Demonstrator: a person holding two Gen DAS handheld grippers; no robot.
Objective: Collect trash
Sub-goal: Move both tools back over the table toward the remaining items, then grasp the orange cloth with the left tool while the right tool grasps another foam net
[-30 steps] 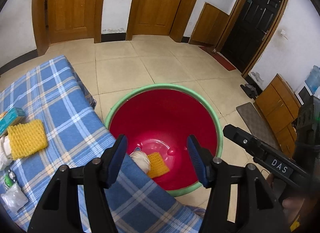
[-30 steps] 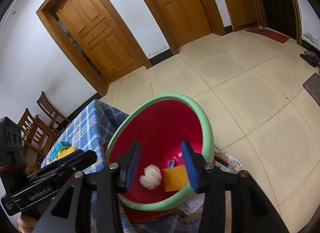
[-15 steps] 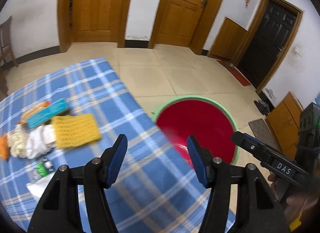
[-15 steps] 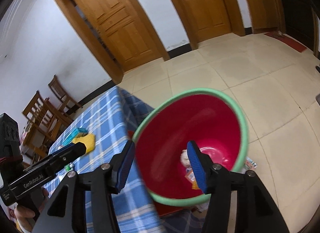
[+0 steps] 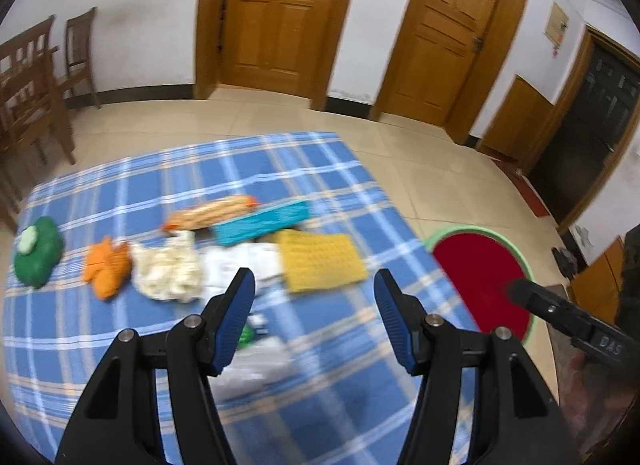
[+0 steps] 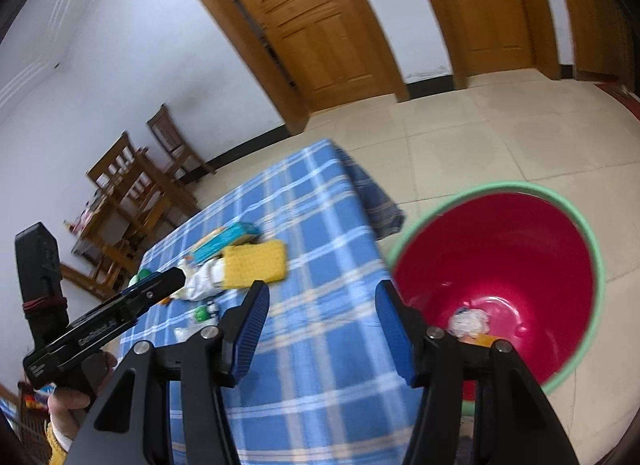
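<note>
Both tools carry nothing. The left gripper (image 5: 314, 297) has its jaws spread wide and is aimed at the yellow knitted pad (image 5: 320, 261), probably to straddle it. The right gripper (image 6: 320, 317), equally wide, hovers between the pad and the red basin (image 6: 496, 285). The basin sits beside the table edge, placed for short drops. A white wad (image 6: 469, 322) lies inside it.

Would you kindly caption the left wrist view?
Open left gripper above trash-strewn checked tablecloth, red bin alongside.

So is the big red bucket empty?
Not empty. The red plastic bucket with a green rim has a crumpled white wad and something orange at its bottom.
</note>
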